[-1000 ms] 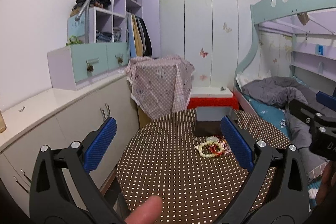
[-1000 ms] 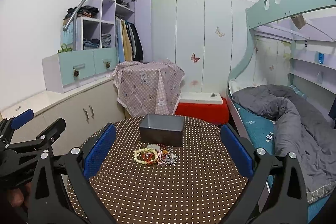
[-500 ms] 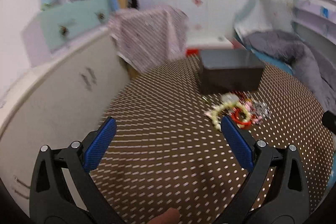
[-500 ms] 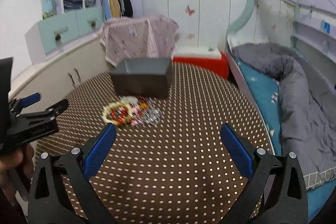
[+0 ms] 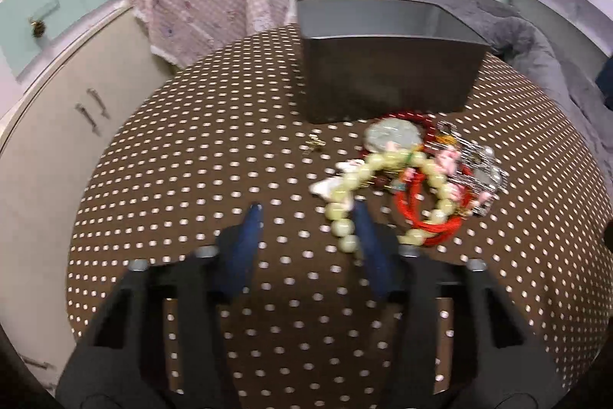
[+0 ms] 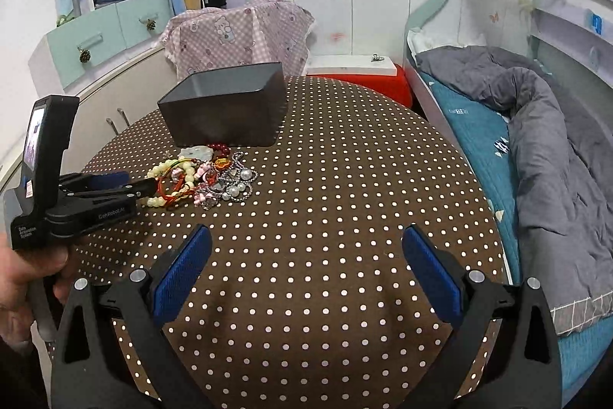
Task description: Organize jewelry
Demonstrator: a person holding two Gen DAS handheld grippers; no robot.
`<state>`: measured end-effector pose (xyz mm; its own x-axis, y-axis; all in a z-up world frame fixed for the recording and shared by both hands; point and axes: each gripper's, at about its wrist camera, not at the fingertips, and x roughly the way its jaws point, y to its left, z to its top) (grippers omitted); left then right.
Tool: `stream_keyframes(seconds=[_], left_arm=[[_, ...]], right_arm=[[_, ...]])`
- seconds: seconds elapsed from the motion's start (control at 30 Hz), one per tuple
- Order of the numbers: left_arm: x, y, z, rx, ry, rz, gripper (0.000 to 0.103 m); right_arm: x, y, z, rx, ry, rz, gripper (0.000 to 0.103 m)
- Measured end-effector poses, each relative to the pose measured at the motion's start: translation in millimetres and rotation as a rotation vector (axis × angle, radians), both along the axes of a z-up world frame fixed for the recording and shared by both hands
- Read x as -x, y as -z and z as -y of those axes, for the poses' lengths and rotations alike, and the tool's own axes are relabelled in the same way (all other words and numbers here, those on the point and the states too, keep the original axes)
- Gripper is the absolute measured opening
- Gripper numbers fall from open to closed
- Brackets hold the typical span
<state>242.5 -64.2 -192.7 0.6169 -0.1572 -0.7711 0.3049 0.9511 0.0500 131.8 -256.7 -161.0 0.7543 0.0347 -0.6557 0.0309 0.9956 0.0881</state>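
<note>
Left gripper (image 5: 306, 213) low over the polka-dot counter (image 5: 191, 179), jaws closing, only bare cloth between the pads; nothing grasped. The pale green bead bracelet (image 5: 345, 213) lies just outside its right finger (image 5: 369, 240), touching or nearly so; blur, cannot tell. The jewelry pile (image 6: 199, 179) is ahead and right of the left gripper, right at its tip in the right wrist view. Dark gray box (image 5: 387, 64) sits just beyond the pile. Right gripper (image 6: 306, 255) released, jaws wide, empty; the pile is ahead and to its left.
</note>
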Motion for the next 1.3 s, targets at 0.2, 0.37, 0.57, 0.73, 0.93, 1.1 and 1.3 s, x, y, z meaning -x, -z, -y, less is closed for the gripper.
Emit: stream_keyframes(seconds=[0.2, 0.37, 0.57, 0.73, 0.93, 1.1, 1.3], left_arm=[[14.1, -2.9, 4.8, 0.028, 0.039, -0.014, 0.026], [14.4, -10.3, -2.0, 0.094, 0.073, 0.010, 0.009], [37.5, -14.0, -31.0, 0.134, 0.050, 0.037, 0.009], [54.3, -14.9, -53.3, 0.131, 0.009, 0.051, 0.009], [50.9, -1.2, -55.2, 0.083, -0.031, 0.014, 0.014], [48.3, 2.4, -55.9, 0.102, -0.015, 0.014, 0.025], [51.8, 2.1, -53.4, 0.148, 0.051, 0.016, 0.009]], right_arm=[[6.1, -5.0, -4.1, 0.007, -0.010, 0.004, 0.096], [8.2, -11.0, -13.5, 0.028, -0.036, 0.011, 0.096], [1.5, -10.0, -27.1, 0.037, -0.081, 0.002, 0.096], [-10.7, -2.0, -45.8, 0.058, -0.127, -0.028, 0.096], [-36.9, -1.8, -74.0, 0.095, -0.226, -0.030, 0.083], [-70.9, 4.2, -106.9, 0.142, -0.340, -0.073, 0.066], [-100.3, 33.5, -135.5, 0.214, -0.427, -0.174, 0.006]])
